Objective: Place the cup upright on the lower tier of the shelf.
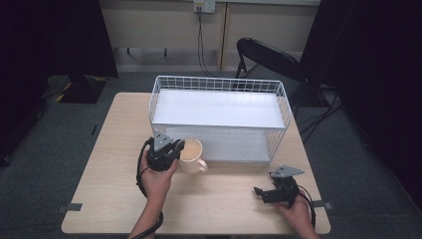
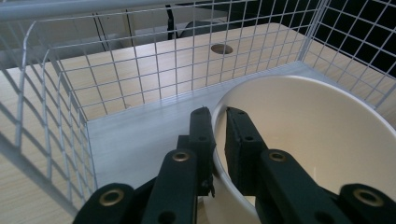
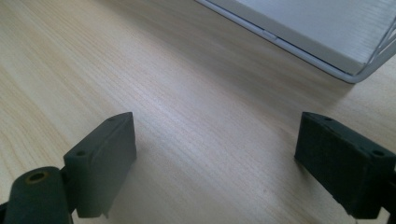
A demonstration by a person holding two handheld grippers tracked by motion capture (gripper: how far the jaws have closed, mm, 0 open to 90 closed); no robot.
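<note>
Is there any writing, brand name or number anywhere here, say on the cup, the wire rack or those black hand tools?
None can be read: the cream mug, the white wire rack, the wooden table and both grippers carry no visible lettering. The wall socket behind is too small to show any marking.

Mug (image 2: 317, 140) rim cut off at picture edge

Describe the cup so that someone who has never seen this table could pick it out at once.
On the light wooden table stands a white wire rack with two shelves. The cup sits just in front of the rack's lower shelf, at its left end, and the left gripper pinches its rim. It is the only cream, round, handled vessel there, its handle pointing toward the right gripper.
</note>
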